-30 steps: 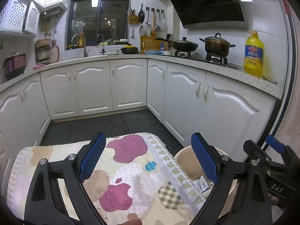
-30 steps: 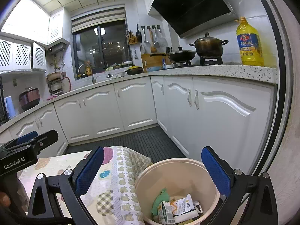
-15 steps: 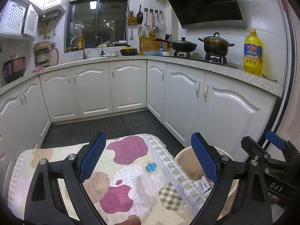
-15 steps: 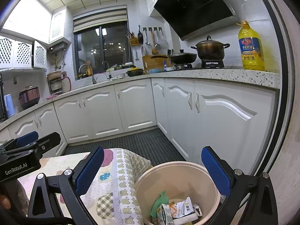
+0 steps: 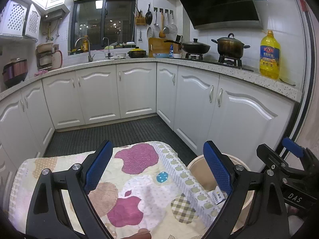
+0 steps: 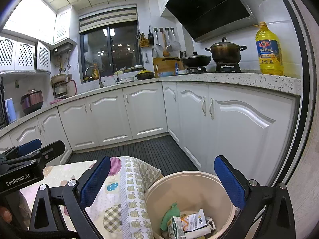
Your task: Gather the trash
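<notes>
Nothing has moved: both my hands hover level. My left gripper (image 5: 157,167) gapes empty above the apple-patterned tablecloth (image 5: 139,181); my right gripper (image 6: 162,179) gapes empty over the round beige bin (image 6: 187,179) at right. Crumpled cartons and wrappers (image 6: 189,223) lie inside, partly cut off.

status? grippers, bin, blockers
Left gripper open, empty. Right gripper open, empty above bin. Trash in bin. Nothing in the way.
</notes>
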### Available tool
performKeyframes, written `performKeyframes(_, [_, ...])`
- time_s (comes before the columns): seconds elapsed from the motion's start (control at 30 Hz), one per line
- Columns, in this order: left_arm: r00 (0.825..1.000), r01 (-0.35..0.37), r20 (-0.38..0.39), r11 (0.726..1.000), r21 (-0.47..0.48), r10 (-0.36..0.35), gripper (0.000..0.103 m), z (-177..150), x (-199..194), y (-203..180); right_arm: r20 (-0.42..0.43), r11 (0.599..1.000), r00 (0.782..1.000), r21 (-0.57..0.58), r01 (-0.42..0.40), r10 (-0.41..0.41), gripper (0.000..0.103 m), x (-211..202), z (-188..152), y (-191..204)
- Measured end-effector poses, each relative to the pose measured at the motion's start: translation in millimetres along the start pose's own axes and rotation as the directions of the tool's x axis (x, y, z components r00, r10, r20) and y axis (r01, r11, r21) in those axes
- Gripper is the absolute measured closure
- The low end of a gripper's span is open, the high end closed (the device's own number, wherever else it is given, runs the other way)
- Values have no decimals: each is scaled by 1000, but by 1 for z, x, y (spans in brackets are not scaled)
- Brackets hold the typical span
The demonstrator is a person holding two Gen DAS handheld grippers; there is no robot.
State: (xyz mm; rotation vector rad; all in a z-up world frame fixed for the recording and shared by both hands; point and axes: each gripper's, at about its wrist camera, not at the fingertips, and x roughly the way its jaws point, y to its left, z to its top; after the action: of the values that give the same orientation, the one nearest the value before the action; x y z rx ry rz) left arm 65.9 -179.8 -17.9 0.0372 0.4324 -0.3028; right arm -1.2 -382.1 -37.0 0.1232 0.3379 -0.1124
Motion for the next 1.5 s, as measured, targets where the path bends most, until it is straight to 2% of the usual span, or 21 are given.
performKeyframes(0.33, [1000,2,-9,1000,-6,-2,11,-1,2,4,-7,1000,1000,-4,-8,8,0,4,-1,0])
performKeyframes(0.5, [1000,-23,0,1000,12,23,11,-3,2,2,-8,1000,1000,-5,-8,8,0,5,-2,0])
performKeyframes(1.5, [1000,-4,-13,1000,14,4,11,-4,2,0,-21,1000,1000,-9,-9,9,0,6,-7,-1])
